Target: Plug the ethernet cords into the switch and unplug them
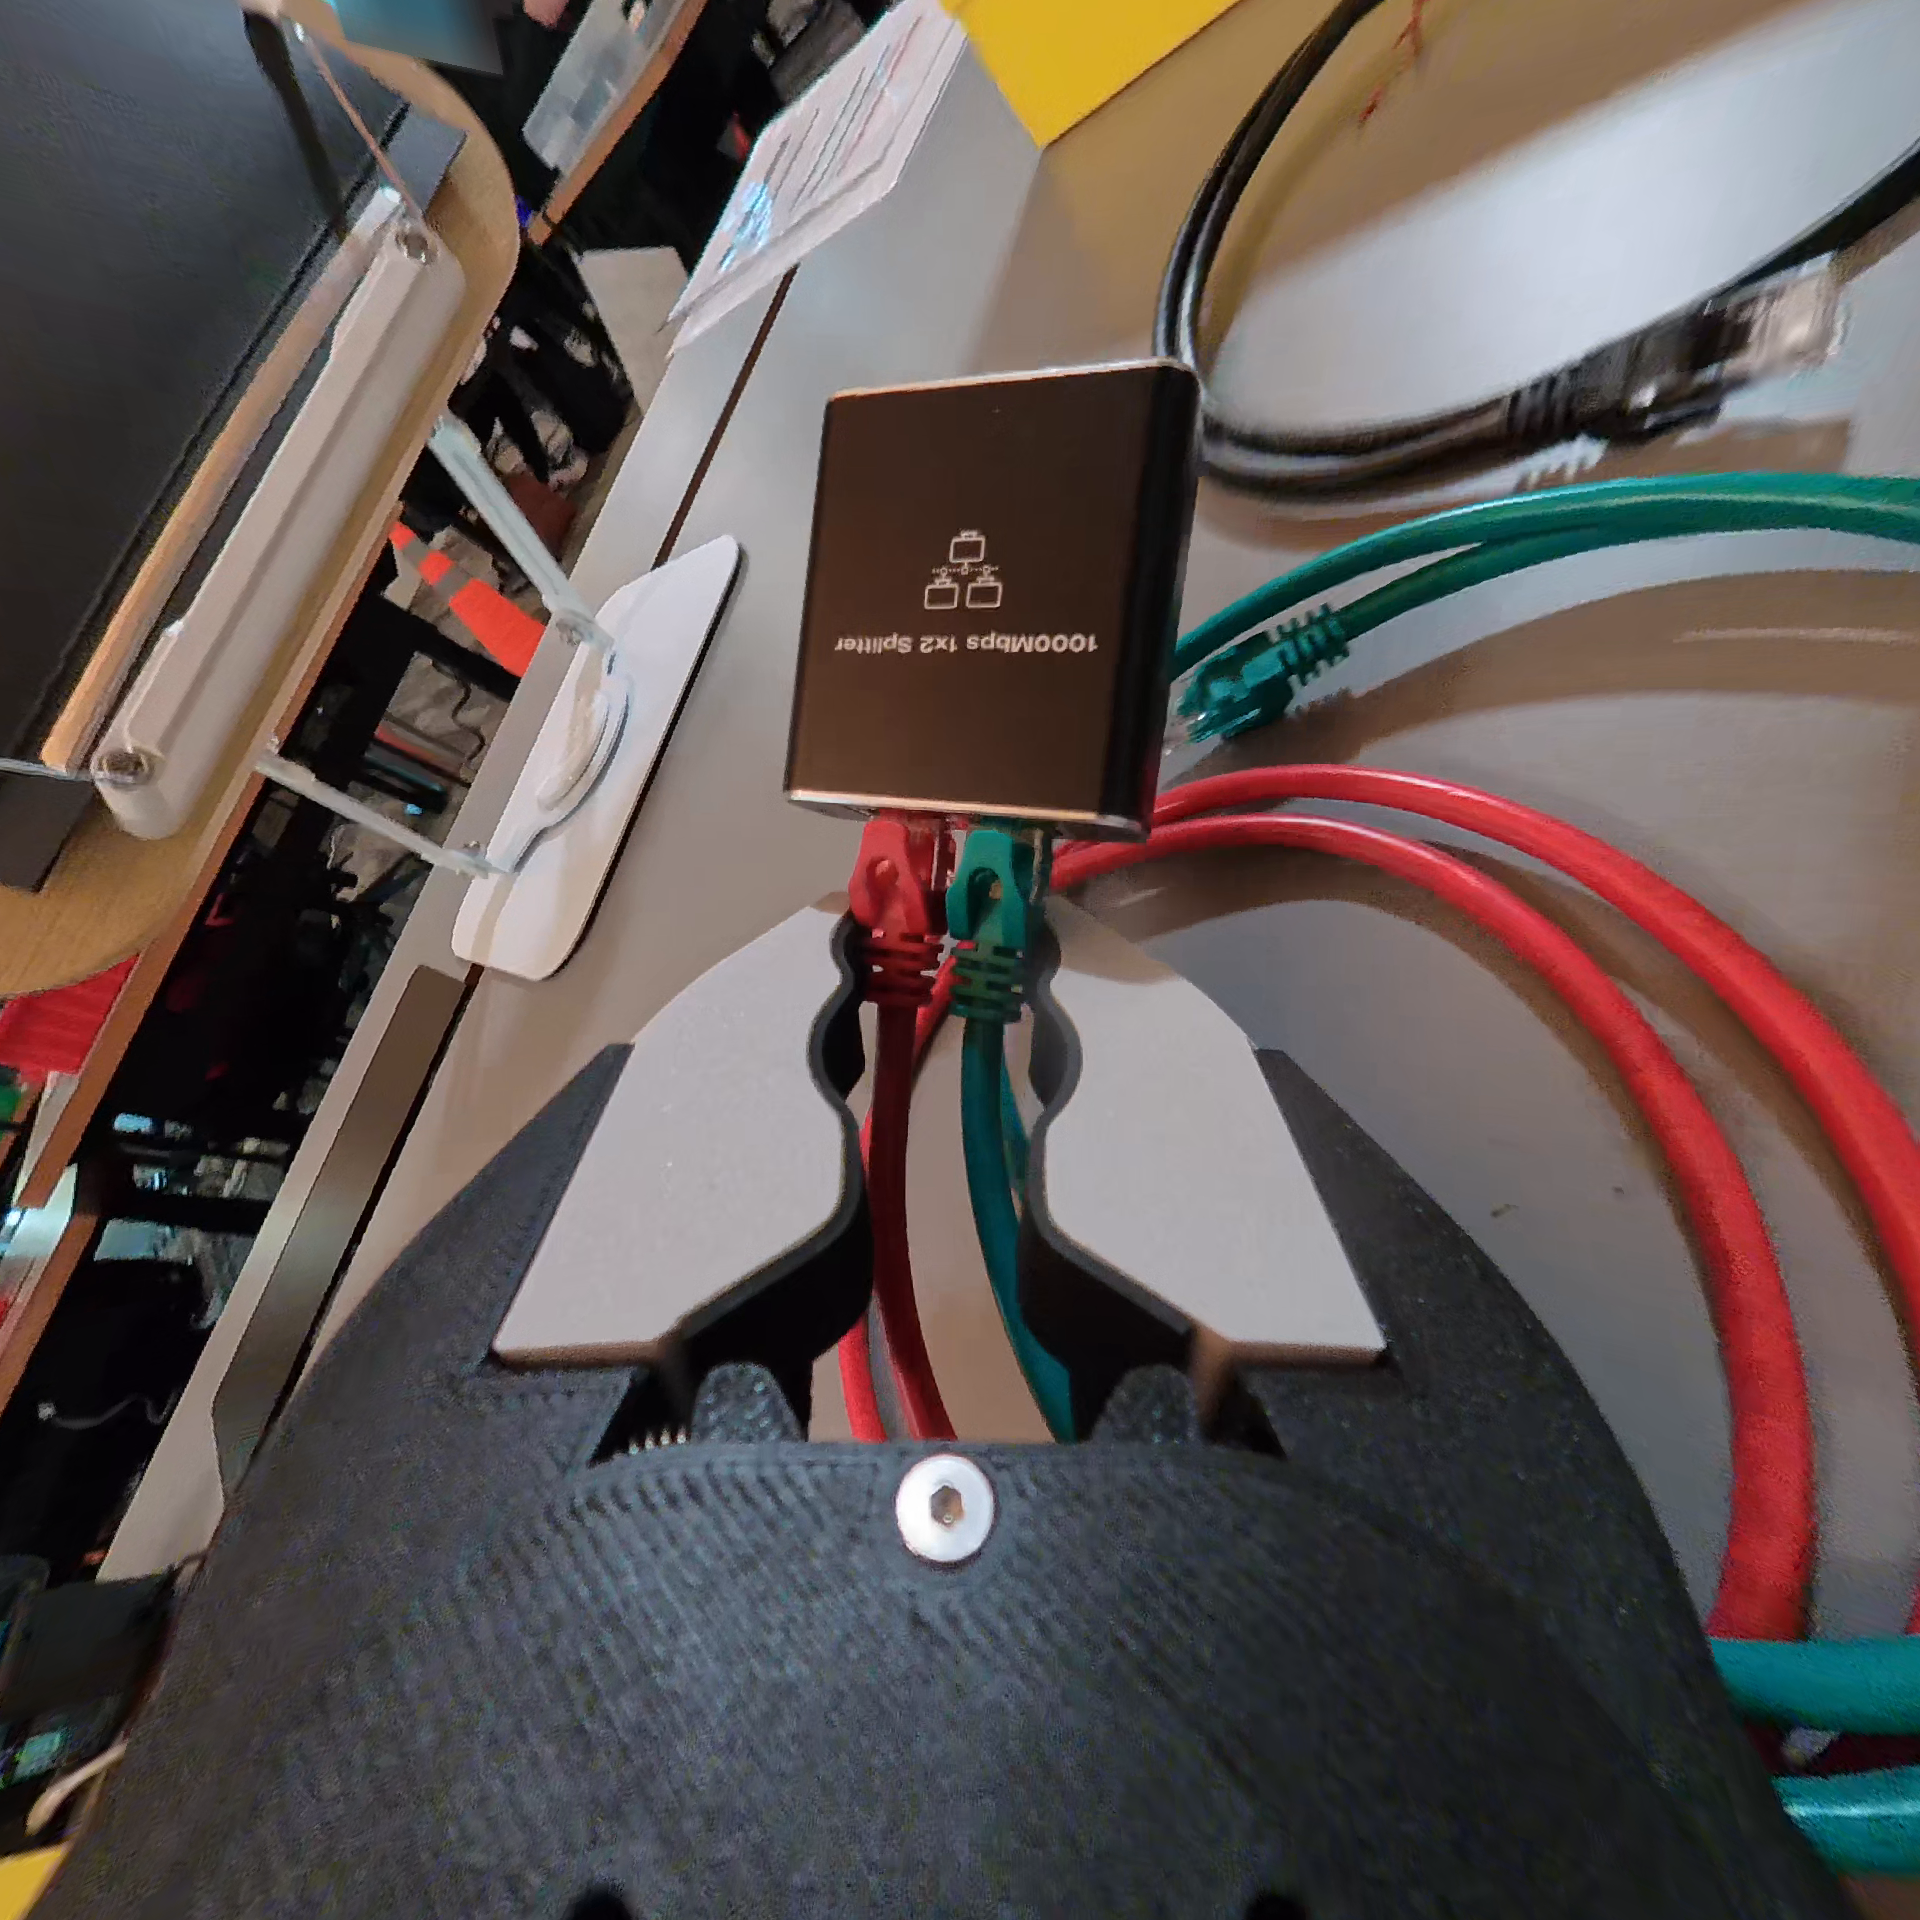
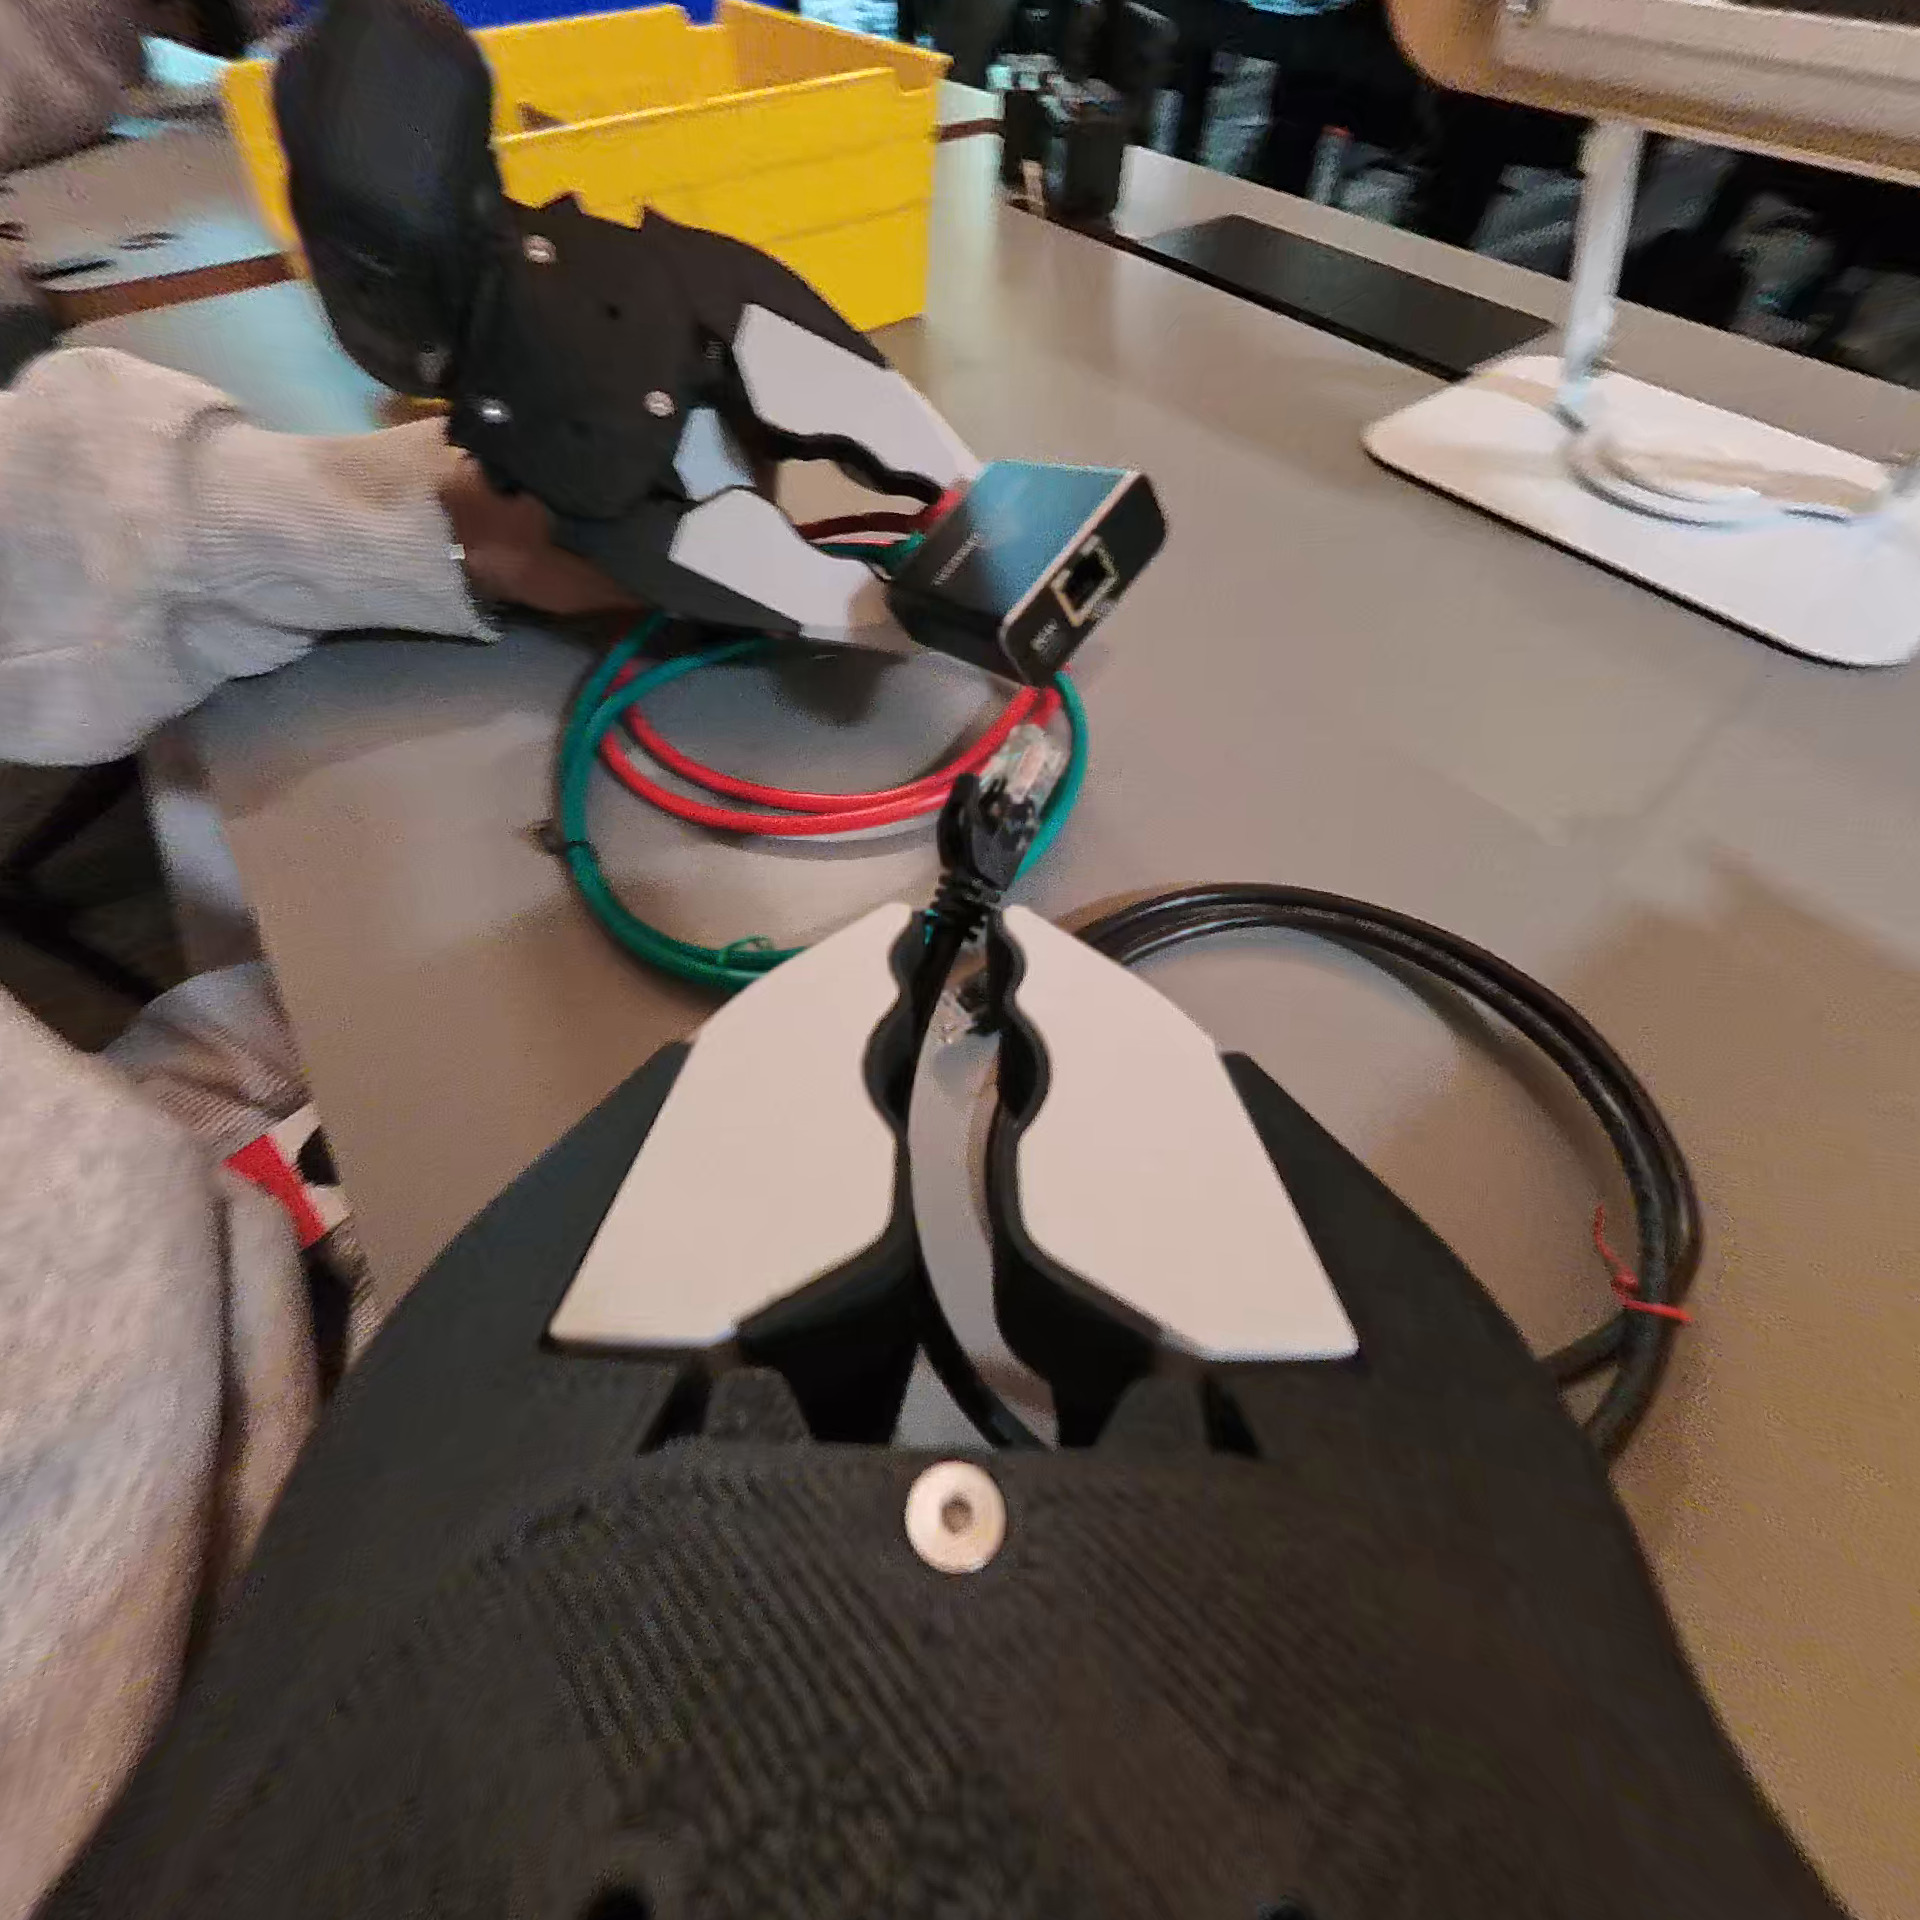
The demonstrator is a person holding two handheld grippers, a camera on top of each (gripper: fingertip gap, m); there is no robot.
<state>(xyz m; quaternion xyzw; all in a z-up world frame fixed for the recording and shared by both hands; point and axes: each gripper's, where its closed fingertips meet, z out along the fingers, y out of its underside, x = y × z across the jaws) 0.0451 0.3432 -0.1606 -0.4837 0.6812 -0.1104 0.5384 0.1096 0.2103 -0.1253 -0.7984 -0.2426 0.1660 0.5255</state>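
Note:
The black switch [image 1: 987, 592] hangs above the grey table [image 1: 1558, 1091], with a red cord plug [image 1: 896, 914] and a green cord plug [image 1: 992, 925] seated side by side in its near face. My left gripper [image 1: 948, 935] is shut on these two cords just behind the plugs. In the right wrist view the switch [image 2: 1023, 556] shows an empty port [image 2: 1086, 587] facing me, with the left gripper [image 2: 904, 540] behind it. My right gripper [image 2: 958, 920] is shut on the black cord [image 2: 977, 842], its clear plug pointing up, short of the switch.
A loose green plug [image 1: 1257, 675] and red and green cable loops [image 2: 790, 800] lie under the switch. The coiled black cable [image 2: 1507, 1039] lies to the right. A yellow bin [image 2: 727, 135] stands behind, a white stand base [image 2: 1662, 499] at the right, and a person's sleeve [image 2: 208, 540] at the left.

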